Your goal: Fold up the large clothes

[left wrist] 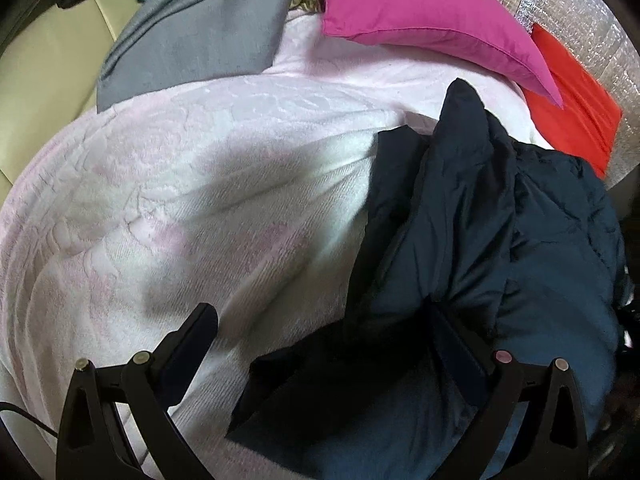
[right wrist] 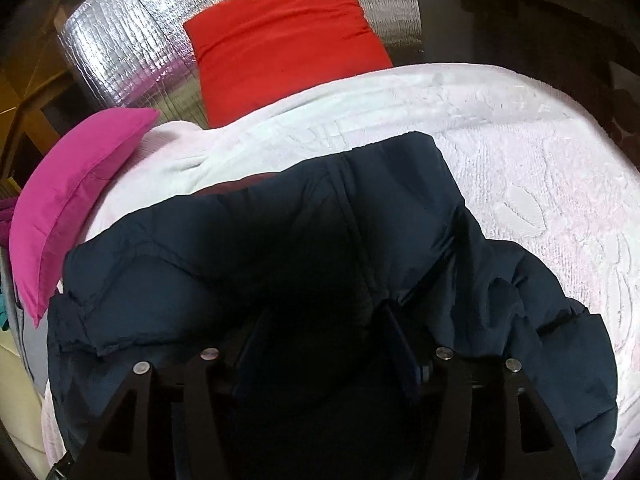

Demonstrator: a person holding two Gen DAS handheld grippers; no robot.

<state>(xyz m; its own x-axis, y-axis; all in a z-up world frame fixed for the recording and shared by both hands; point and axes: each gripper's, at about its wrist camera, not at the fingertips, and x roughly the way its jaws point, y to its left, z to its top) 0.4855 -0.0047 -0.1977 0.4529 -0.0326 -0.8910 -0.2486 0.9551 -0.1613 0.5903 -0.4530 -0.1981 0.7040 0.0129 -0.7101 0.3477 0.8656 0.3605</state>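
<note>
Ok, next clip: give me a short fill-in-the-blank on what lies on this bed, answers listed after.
1. The dark navy jacket lies on a pale pink ____.
2. The cushion leaning on the silver foil sheet is ____ in colour.
3. In the left wrist view, the grey garment lies beside a ____ pillow.
4. The left gripper has its jaws wide ____.

Missing words: blanket; red; magenta; open

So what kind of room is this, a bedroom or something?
Probably a bedroom or living space at home: a pale pink blanket covers a soft surface, with pink and red pillows at its far edge and a dark puffer jacket lying on it.
</note>
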